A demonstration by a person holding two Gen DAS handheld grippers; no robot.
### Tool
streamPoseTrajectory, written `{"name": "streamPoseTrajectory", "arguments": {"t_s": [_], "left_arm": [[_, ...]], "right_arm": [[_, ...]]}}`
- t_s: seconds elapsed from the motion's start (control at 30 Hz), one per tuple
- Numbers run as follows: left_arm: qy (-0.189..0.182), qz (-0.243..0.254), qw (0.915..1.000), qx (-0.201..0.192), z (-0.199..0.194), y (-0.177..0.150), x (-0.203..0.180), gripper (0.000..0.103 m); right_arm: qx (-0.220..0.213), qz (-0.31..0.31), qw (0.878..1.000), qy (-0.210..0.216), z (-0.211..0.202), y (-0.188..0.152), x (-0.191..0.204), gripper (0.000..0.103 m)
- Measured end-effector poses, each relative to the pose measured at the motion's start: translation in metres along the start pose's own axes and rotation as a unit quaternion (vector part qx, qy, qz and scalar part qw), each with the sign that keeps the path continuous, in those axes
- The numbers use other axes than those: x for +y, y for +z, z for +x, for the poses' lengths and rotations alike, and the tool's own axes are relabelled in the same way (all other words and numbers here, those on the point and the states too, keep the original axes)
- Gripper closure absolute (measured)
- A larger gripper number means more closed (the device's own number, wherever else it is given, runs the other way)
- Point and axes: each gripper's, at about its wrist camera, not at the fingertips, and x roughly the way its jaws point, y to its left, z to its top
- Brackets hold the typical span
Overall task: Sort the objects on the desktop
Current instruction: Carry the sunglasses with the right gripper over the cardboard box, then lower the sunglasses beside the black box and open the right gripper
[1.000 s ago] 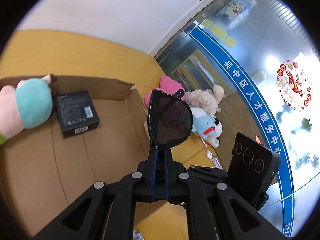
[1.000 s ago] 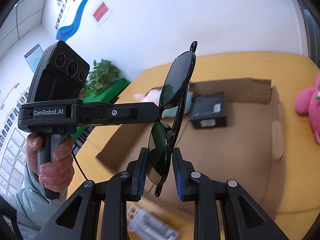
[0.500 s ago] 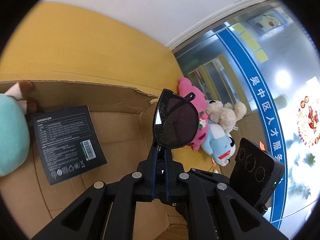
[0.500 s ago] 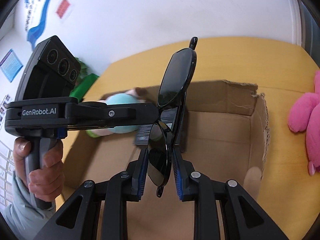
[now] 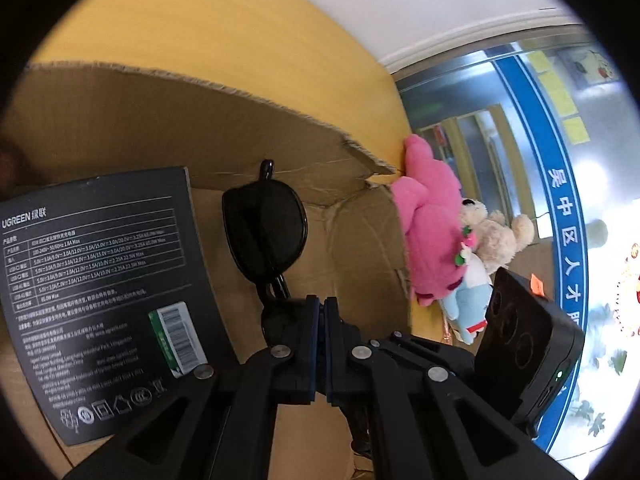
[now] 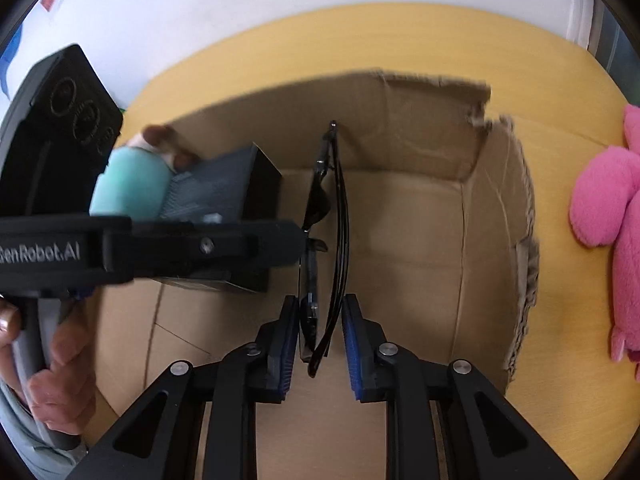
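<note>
Fingers of the left gripper are pressed together on the bridge of the sunglasses; no gap shows between the blue pads. In the left wrist view, the upper lens stands just ahead of the fingertips, inside the cardboard box. A black carton lies to the left of the fingers on the box floor. Beyond the box wall, right of the fingers, sit a pink plush, a beige bear and a blue plush. The right gripper's camera block shows low at the right.

In the right wrist view, the right gripper has its fingers set narrowly apart, with the folded glasses edge-on between them. Whether the pads press the frame cannot be told; a sliver of gap shows on each side. The left gripper reaches in from the left, held by a hand, and clamps the bridge ahead of the right fingertips. A teal plush and the carton lie left of the fingers, both blurred.

Judged step: lowering the glasses into the box. Set them on the bare floor right of the carton, lenses clear of its corner. Release one gripper first, then the other, only once the frame rests.
</note>
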Motion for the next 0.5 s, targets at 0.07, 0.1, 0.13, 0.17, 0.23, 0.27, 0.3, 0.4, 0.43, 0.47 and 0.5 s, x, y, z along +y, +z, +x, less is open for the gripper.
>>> {"name": "streamPoseTrajectory", "arguments": {"t_s": [0.07,0.1,0.13,0.17,0.23,0.27,0.3,0.4,0.43,0.47,0.5], "left_arm": [[0.003,-0.001,1.0,0.003,0.003,0.001,0.001,0.102],[0.005,-0.001,1.0,0.003,0.005,0.001,0.0,0.102],[0.006,-0.001,1.0,0.004,0.005,0.001,-0.001,0.102],[0.006,-0.001,1.0,0.004,0.007,0.002,0.0,0.102],[0.012,-0.001,0.9999,0.006,0.009,0.002,0.001,0.102],[0.017,0.001,0.9998,0.005,0.009,0.001,0.001,0.102],[0.019,0.002,0.9998,0.004,0.009,0.001,0.0,0.102],[0.03,0.01,0.9995,-0.001,0.005,0.0,-0.005,0.102],[0.033,0.016,0.9993,-0.006,0.001,-0.002,-0.009,0.102],[0.039,0.021,0.999,-0.012,-0.004,-0.003,-0.013,0.102],[0.046,0.027,0.9984,-0.019,-0.01,-0.005,-0.018,0.101]], "right_arm": [[0.004,0.002,1.0,-0.006,0.003,-0.002,-0.002,0.083],[0.005,0.002,1.0,-0.007,0.004,-0.003,-0.002,0.083],[0.005,0.002,1.0,-0.008,0.004,-0.003,-0.001,0.083],[0.007,0.002,1.0,-0.01,0.005,-0.004,-0.001,0.083],[0.01,0.002,1.0,-0.012,0.007,-0.006,-0.001,0.083],[0.012,0.004,1.0,-0.013,0.008,-0.007,0.0,0.083],[0.013,0.004,1.0,-0.013,0.009,-0.009,0.0,0.083],[0.009,0.007,1.0,-0.013,0.007,-0.011,-0.001,0.08],[0.009,0.004,1.0,-0.016,0.006,-0.013,0.0,0.078],[0.005,-0.001,1.0,-0.018,0.003,-0.014,0.003,0.075],[0.004,-0.005,1.0,-0.015,0.001,-0.016,0.005,0.068]]}}
